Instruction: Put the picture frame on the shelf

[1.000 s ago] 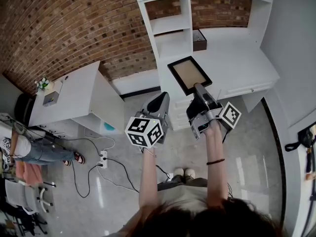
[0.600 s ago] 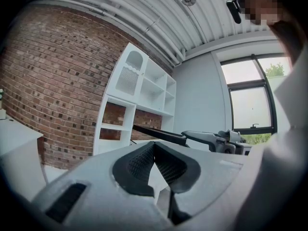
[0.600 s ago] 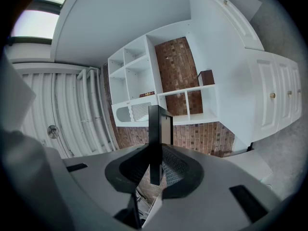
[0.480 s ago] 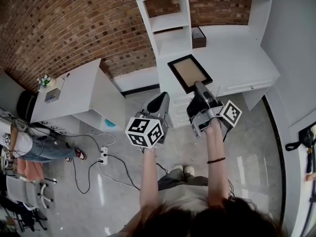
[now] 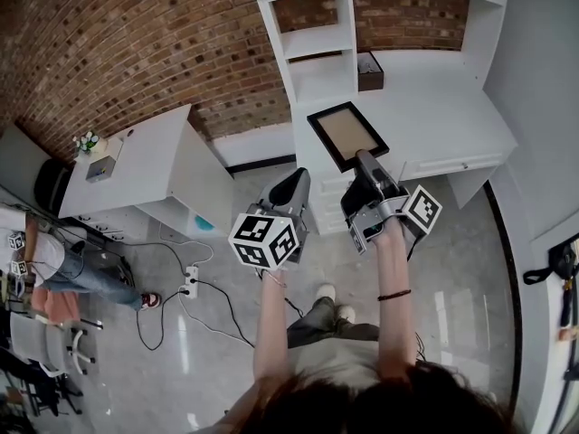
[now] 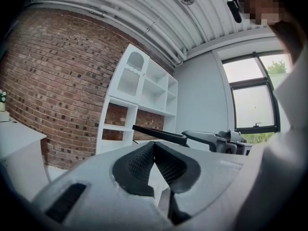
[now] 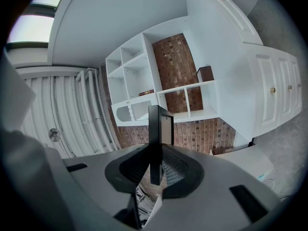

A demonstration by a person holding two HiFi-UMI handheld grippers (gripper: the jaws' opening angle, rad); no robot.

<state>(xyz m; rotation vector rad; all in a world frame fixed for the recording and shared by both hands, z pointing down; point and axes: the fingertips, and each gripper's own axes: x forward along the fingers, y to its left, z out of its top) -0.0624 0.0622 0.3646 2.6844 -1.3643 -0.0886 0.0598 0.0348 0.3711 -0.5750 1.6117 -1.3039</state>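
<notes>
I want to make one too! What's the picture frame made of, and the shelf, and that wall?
Picture frame: matte black border, probably painted wood or plastic; the tan middle looks like cardboard.
Shelf: smooth white boards, likely painted wood or fibreboard.
Wall: rough red-brown bricks with pale mortar lines, so real brick or brick facing.

Two bare forearms, the left forearm point(image 5: 270, 319) and the right forearm point(image 5: 393, 315), reach forward side by side. Each hand sits behind a pair of grey two-jaw tongs. The left tongs point(image 5: 297, 177) point level, and their ribbed black pads point(image 6: 139, 160) meet at the tips with nothing between them. Just to their right, the right tongs point(image 5: 364, 159) tilt slightly upward. Their jaws are pressed on the near edge of a black rectangular picture frame point(image 5: 347, 134) that juts out ahead of them. A thin black band point(image 5: 394, 295) circles the right wrist.
</notes>
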